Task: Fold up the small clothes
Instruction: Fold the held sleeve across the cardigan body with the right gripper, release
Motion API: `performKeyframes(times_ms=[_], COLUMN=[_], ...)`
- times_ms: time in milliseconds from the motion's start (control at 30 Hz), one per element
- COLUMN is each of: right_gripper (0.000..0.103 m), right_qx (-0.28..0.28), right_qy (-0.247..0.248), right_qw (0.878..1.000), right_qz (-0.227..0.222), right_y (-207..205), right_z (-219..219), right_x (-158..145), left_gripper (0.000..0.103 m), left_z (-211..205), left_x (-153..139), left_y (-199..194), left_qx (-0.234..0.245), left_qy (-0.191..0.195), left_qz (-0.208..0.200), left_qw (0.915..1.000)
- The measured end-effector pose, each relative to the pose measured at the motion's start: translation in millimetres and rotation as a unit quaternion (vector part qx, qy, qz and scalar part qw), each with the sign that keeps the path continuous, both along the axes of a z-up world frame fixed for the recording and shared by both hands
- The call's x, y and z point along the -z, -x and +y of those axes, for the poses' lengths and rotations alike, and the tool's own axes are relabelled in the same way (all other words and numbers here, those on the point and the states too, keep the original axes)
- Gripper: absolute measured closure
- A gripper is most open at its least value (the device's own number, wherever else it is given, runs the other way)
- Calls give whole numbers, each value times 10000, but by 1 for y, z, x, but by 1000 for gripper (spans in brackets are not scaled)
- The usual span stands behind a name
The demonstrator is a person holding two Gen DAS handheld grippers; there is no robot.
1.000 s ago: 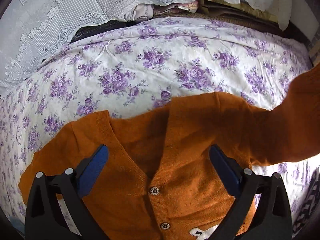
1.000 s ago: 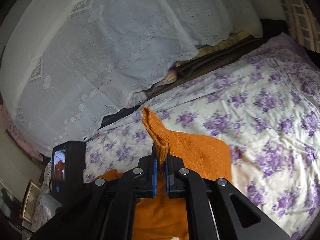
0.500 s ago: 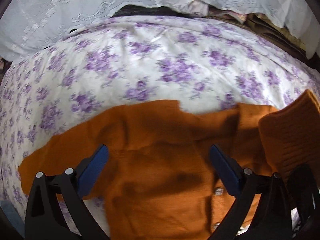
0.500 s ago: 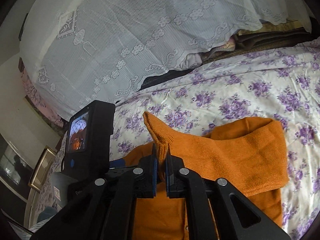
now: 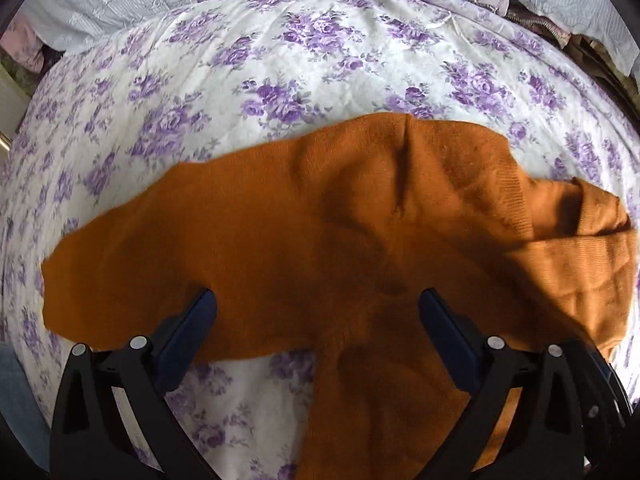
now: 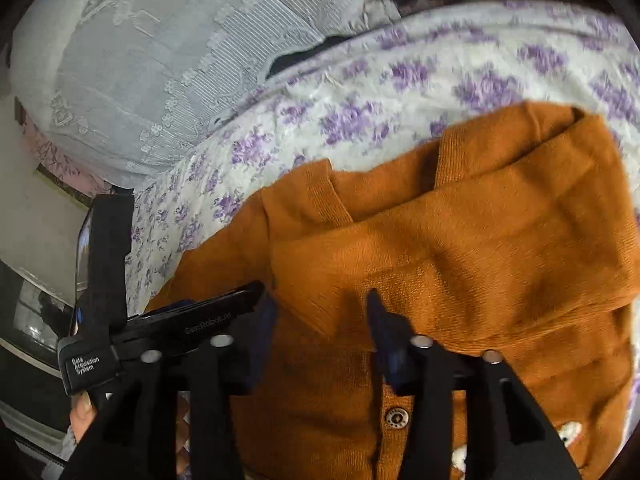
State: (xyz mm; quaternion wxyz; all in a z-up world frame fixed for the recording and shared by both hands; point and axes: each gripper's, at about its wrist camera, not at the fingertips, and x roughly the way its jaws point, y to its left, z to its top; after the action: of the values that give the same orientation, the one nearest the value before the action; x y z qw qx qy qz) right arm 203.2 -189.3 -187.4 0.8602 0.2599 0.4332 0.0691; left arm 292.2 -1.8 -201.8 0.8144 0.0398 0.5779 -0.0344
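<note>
An orange knitted cardigan [image 5: 320, 248] lies spread on a floral bedsheet [image 5: 280, 64]. In the right wrist view its right sleeve [image 6: 460, 248] lies folded across the chest, above a button [image 6: 396, 417]. My right gripper [image 6: 320, 312] hovers just over the sleeve's cuff; its jaws are opening and the cuff lies loose between them. My left gripper [image 5: 316, 304] stands wide open above the left shoulder and left sleeve [image 5: 132, 276], holding nothing. The other hand-held gripper [image 6: 200, 320] shows at the left of the right wrist view.
A white lace cover [image 6: 140, 60] drapes over a pile at the head of the bed. Dark bedding [image 5: 568, 36] peeks out beneath it. A person's fingers [image 6: 82, 414] hold the left tool. A pale wall and a frame [image 6: 48, 200] stand at left.
The right gripper carried the sleeve down across the cardigan's front and let it go, its jaws now apart. The left gripper slid left over the garment, staying open.
</note>
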Motion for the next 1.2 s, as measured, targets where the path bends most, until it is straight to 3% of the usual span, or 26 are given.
performKeyframes(times_ms=[100,200,267,400,533,600,700,733,933,1000,1067,1133,1200], right_gripper=[53,57,72,82,82,82,89,98,93,93,95,96,93], right_qx=[-245,-148,9,505,1123,1262,1308,1341,1322,1164,996,1021,1129], right_qy=[221,304,337,506,479,508,512,507,618,605,591,618,537], right_qw=[9993,9991,9990,9971,9925,9906,9870,9864,9891,9911,9919,9905,9903], right_qz=[-153,-272,-293,-241,-33,139,782,800,186,224,523,678,599], right_y=[13,28,38,44,27,16,-2,-2,27,36,39,43,49], right_z=[-1,-14,-30,-75,-129,-146,-163,-166,-152,-139,-132,-130,-130], right_x=[-11,-17,-19,-20,-12,0,33,39,8,10,27,39,28], left_gripper=[5,5,5,5,5,4,4,4,4,4,4,4,4], left_z=[4,-2,-14,-45,-74,-79,-70,-70,-65,-67,-69,-62,-57], left_x=[-8,-11,-12,-20,-7,13,21,20,-19,-13,8,10,-1], left_y=[7,10,15,31,30,20,10,9,16,15,13,18,21], left_qx=[20,167,361,797,1042,954,737,740,859,921,925,799,729], left_qy=[228,437,448,337,-150,-501,-205,-208,-197,-299,-676,-554,-480], left_qz=[-70,-61,-80,-383,-426,-151,31,58,-549,-422,-189,-191,-171], left_qw=[9997,9989,9983,9955,9935,9941,9971,9970,9946,9944,9932,9951,9960])
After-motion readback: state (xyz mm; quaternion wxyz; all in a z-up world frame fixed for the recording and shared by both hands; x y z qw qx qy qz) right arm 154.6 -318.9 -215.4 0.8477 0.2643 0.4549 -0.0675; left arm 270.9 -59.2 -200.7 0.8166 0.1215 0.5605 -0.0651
